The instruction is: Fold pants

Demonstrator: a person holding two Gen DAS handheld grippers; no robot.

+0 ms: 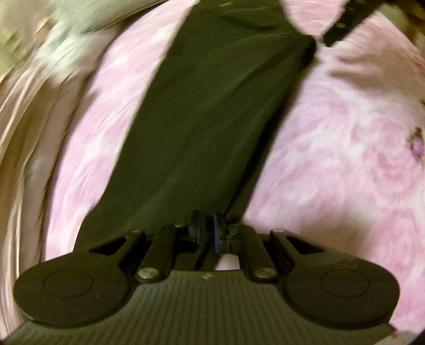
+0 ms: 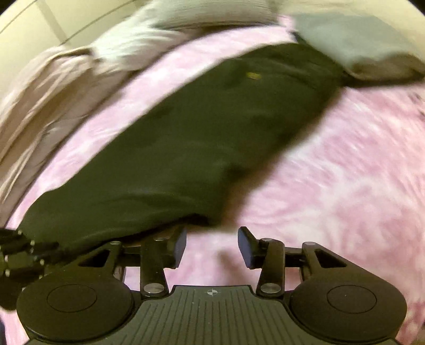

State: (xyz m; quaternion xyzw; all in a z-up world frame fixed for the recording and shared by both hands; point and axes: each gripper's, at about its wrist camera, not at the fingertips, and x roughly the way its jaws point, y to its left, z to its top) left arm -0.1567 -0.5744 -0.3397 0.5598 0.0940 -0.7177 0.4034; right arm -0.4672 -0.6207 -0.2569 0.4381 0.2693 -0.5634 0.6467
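Observation:
Dark green pants (image 1: pixel 212 114) lie stretched in a long strip on a pink flowered bedsheet (image 1: pixel 332 159). My left gripper (image 1: pixel 208 234) sits at the strip's near end, its jaws almost together with a thin fold of the dark cloth between them. In the right wrist view the pants (image 2: pixel 199 132) run from lower left to upper right. My right gripper (image 2: pixel 212 246) is open over bare sheet (image 2: pixel 332 185), with nothing between its fingers. The near edge of the pants lies just beside its left finger (image 2: pixel 179 246). Both views are motion-blurred.
Pale pillows (image 2: pixel 207 16) and a grey-green pillow (image 2: pixel 358 45) lie at the far end of the pants. A crumpled beige blanket (image 2: pixel 47 87) lines the left side. A black bolted gripper part (image 2: pixel 18 254) shows at the lower left, and a black bar (image 1: pixel 345 24) shows in the left wrist view.

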